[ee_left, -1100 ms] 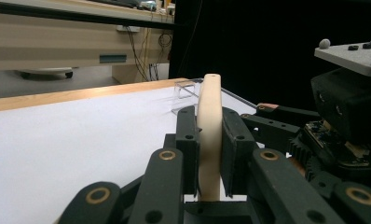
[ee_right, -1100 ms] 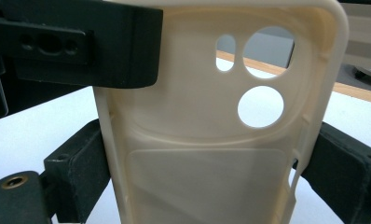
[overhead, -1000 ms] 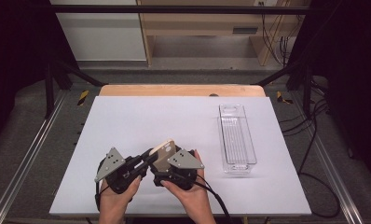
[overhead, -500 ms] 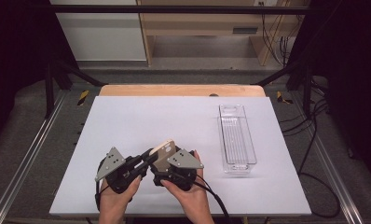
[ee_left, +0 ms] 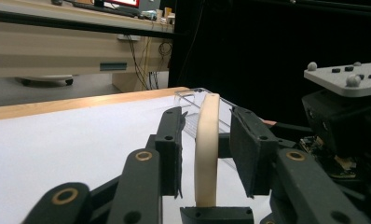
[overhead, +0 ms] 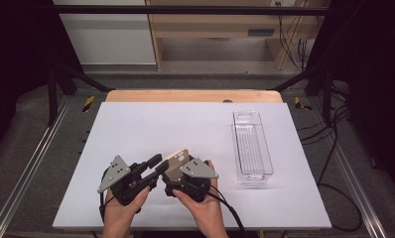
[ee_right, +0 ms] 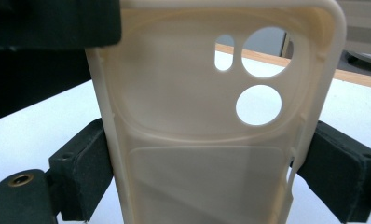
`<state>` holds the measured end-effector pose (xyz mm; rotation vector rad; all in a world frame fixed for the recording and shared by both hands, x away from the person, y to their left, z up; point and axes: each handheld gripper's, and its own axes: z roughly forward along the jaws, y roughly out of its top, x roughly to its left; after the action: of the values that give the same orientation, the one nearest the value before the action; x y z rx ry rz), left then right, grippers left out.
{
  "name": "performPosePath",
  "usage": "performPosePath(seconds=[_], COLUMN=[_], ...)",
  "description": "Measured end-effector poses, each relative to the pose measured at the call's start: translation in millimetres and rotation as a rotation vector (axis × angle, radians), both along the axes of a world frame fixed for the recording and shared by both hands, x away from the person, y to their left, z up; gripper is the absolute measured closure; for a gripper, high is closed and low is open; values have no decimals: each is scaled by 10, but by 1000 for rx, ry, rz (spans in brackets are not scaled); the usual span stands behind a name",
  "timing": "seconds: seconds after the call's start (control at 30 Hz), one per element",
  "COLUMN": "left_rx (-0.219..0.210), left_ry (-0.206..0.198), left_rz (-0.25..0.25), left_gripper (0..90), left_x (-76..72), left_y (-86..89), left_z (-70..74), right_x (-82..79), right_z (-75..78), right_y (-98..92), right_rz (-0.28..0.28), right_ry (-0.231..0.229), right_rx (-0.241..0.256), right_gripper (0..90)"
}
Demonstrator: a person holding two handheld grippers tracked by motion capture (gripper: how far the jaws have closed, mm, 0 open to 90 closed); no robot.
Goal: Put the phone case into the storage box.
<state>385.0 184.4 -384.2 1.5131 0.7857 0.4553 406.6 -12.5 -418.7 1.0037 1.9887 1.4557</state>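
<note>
The high view looks forward and down from above the near edge of the white table (overhead: 136,124); it takes the whole top and the shelves behind; the left gripper view sits low, very near its jaws, facing far and right to the clear tray (ee_left: 193,100); the right gripper view looks closely at the cream phone case (ee_right: 211,121); all three views share this case.

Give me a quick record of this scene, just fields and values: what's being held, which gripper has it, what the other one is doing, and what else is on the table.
held item: cream phone case, upright
holder: right gripper, jaws pressed on the case's two side edges
other gripper: left gripper, jaws open, either side of the case's edge, not touching
nearby: clear plastic tray, to the right, apart from the hands
surface: white table
</note>
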Motion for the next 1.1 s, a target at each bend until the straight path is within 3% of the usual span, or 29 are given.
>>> performPosePath(seconds=[0.3, 0.47, 0.53, 0.73, 0.93, 1.1], left_rx=[-37, -52, -42, 1, 20, 61], left_ry=[-37, -45, -40, -39, -30, -29], left_rz=[26, 84, 105, 141, 194, 225], left_gripper=[480, 381, 300, 174, 110, 86], left_x=[9, 33, 44, 83, 130, 169], left_y=[86, 179, 185, 246, 361, 420], left_z=[67, 78, 57, 30, 2, -56], right_x=[-10, -10, -11, -17, -21, -21], right_z=[12, 3, 1, 8, 27, 41], right_y=[-22, -28, -32, -41, -68, -86], right_rz=[-4, -7, -8, -6, -15, -17], right_ry=[-6, -4, -6, -8, -12, -12], right_rx=[4, 2, 0, 0, 6, 13], right_gripper=[113, 113, 113, 113, 112, 112])
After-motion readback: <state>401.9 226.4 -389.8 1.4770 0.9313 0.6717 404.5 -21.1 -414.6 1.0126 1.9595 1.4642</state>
